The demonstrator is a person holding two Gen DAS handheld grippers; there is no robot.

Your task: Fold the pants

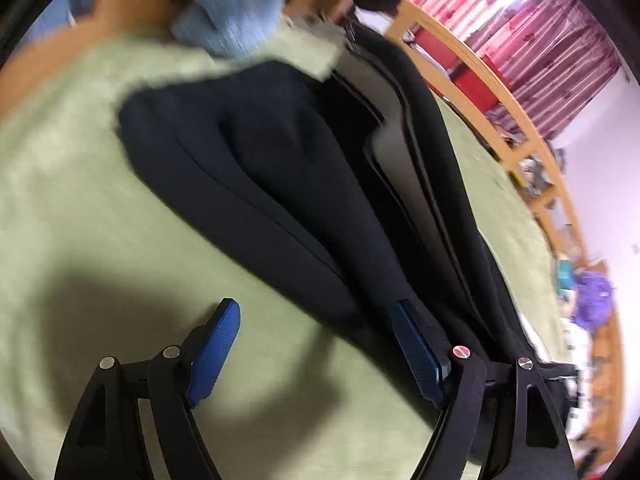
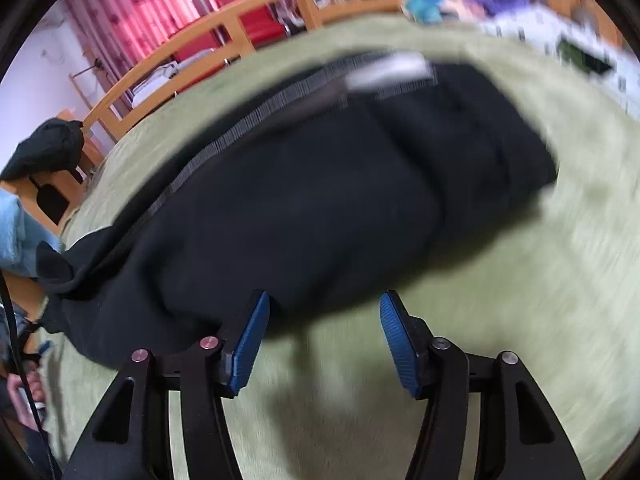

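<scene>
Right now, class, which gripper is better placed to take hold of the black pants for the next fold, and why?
Probably the left gripper: it is open, with one pad already over the black pants. The right gripper is also open, mostly over bare green cover, the fabric edge beside its left pad.

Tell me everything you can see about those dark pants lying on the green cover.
The pants are black or very dark navy, of soft, thick-looking cloth, lying flat on the green bed cover in long lengthwise folds. A grey ribbed strip runs along one edge, with a pale inner lining showing near one end. Neither open gripper grips them; the left gripper's one finger overlaps the cloth.
</scene>
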